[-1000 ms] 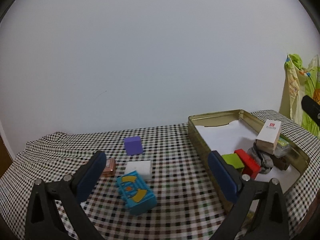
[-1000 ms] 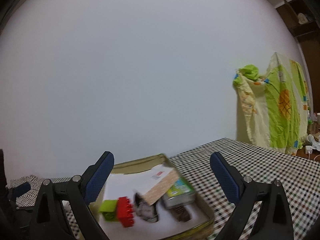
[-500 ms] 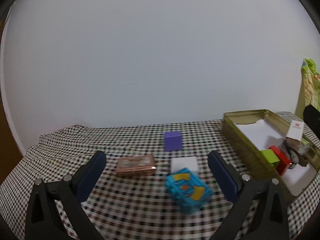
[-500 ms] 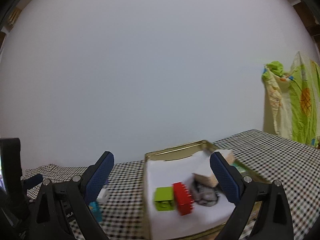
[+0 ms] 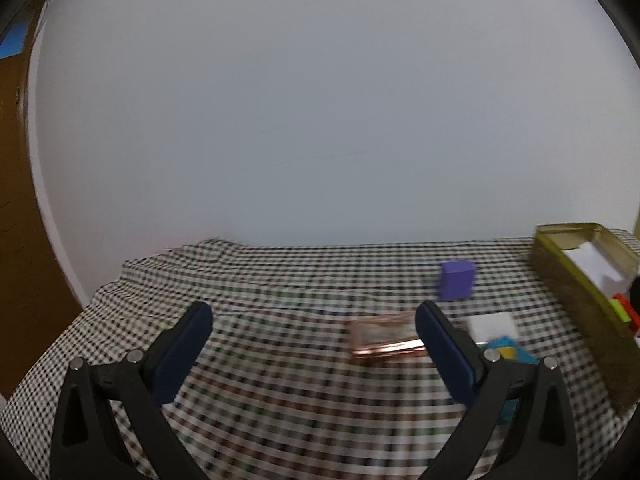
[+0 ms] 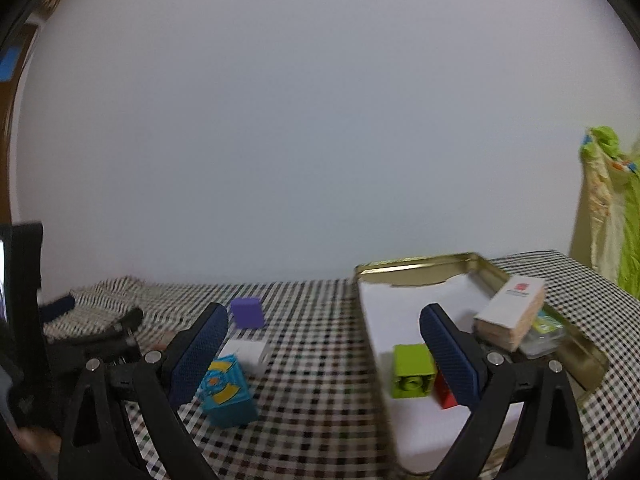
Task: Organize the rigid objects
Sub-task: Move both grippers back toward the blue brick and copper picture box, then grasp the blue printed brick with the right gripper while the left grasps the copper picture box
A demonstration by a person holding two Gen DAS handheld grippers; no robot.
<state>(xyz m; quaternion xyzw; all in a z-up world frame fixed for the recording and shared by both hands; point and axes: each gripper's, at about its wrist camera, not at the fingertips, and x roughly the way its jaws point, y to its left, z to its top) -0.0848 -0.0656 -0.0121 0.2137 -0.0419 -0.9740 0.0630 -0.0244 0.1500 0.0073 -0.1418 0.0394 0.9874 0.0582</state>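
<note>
On the checkered cloth lie a purple cube (image 5: 457, 280), a copper-coloured flat case (image 5: 386, 339), a white block (image 5: 491, 325) and a blue toy block with yellow marks (image 6: 226, 390). A gold tin (image 6: 486, 272) lined with white paper holds a green brick (image 6: 413, 370), a red brick (image 6: 446, 394) and a white box (image 6: 510, 312). My left gripper (image 5: 314, 346) is open and empty, the copper case just left of its right finger. My right gripper (image 6: 324, 350) is open and empty, above the cloth between the blue block and the tin.
A white wall stands close behind the table. A green and yellow cloth (image 6: 610, 208) hangs at the far right. The left gripper's body (image 6: 80, 344) shows at the left of the right wrist view. The cloth's left edge (image 5: 80, 320) drops off near a brown door.
Both views have swung to the left. The tin has slid to the right edge of the left wrist view, and the loose blocks have come into the right wrist view. Both grippers stay open.
</note>
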